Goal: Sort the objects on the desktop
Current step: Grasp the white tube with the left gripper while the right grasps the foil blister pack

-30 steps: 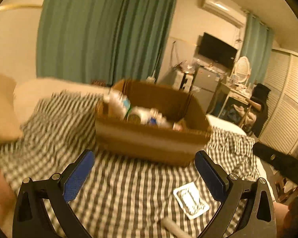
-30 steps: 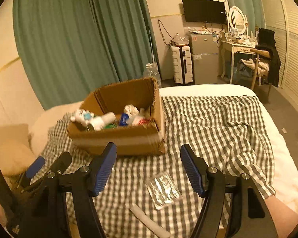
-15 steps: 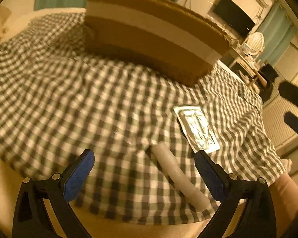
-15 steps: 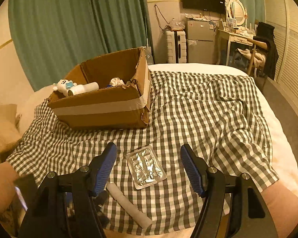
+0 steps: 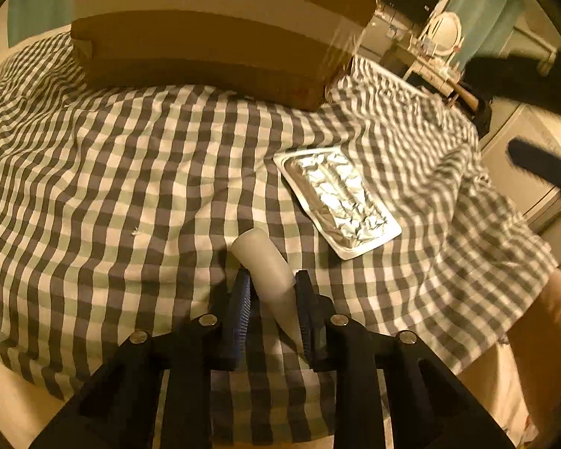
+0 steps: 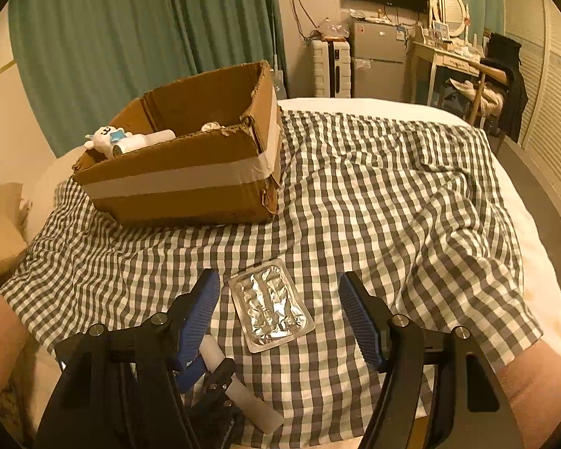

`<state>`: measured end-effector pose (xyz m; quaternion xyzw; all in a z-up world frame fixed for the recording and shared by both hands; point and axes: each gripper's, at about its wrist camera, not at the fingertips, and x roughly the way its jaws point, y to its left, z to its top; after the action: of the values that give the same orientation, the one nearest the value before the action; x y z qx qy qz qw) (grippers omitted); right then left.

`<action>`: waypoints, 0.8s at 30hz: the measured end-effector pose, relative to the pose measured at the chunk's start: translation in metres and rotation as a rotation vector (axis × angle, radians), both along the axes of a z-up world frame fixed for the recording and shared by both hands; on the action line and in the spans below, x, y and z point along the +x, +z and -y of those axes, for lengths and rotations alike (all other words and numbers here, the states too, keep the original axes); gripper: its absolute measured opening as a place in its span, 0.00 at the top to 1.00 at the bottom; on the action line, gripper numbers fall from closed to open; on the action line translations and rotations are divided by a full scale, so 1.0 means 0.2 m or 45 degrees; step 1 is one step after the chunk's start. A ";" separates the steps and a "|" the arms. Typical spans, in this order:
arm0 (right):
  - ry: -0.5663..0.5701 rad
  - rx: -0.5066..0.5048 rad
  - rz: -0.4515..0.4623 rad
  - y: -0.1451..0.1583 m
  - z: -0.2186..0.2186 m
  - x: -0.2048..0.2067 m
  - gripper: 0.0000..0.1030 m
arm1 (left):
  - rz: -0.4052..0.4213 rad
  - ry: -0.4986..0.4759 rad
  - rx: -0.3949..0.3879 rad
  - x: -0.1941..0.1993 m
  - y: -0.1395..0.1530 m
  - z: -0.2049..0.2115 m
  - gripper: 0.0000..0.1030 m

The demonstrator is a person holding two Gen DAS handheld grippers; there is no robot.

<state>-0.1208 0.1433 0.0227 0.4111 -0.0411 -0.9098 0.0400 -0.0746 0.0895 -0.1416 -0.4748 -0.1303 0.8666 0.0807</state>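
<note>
A white tube (image 5: 266, 262) lies on the checked cloth near the bed's front edge. My left gripper (image 5: 272, 280) is shut on the tube, blue pads on both sides. The tube also shows in the right wrist view (image 6: 239, 393) under the left gripper. A silver blister pack (image 5: 336, 196) lies just right of the tube. My right gripper (image 6: 280, 295) is open and hovers over the blister pack (image 6: 270, 308), one pad on each side. A cardboard box (image 6: 190, 164) with several items stands behind, to the left.
The checked cloth (image 6: 392, 205) covers a white bed. A beige pillow (image 6: 0, 224) lies at the far left. Green curtains, a suitcase, a fridge and a dressing table stand beyond the bed. The box (image 5: 213, 30) fills the top of the left wrist view.
My left gripper dropped toward the cloth and closed on the white tube. My right gripper moved lower and closer to the blister pack, still open.
</note>
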 end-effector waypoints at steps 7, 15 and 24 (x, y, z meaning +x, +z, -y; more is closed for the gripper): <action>0.018 0.006 0.015 -0.02 0.02 0.00 0.36 | -0.120 0.081 0.029 0.03 0.12 0.12 0.79; 0.032 -0.043 0.063 -0.12 0.03 -0.06 0.36 | -0.266 0.159 -0.041 0.00 0.25 0.25 0.79; 0.165 -0.020 0.184 -0.38 0.13 -0.19 0.36 | -0.303 0.227 -0.132 -0.09 0.23 0.37 0.79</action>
<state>-0.1592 0.1164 -0.0539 0.4770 -0.0244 -0.8730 0.0989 -0.0924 0.0162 -0.0952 -0.3589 -0.1167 0.9260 -0.0062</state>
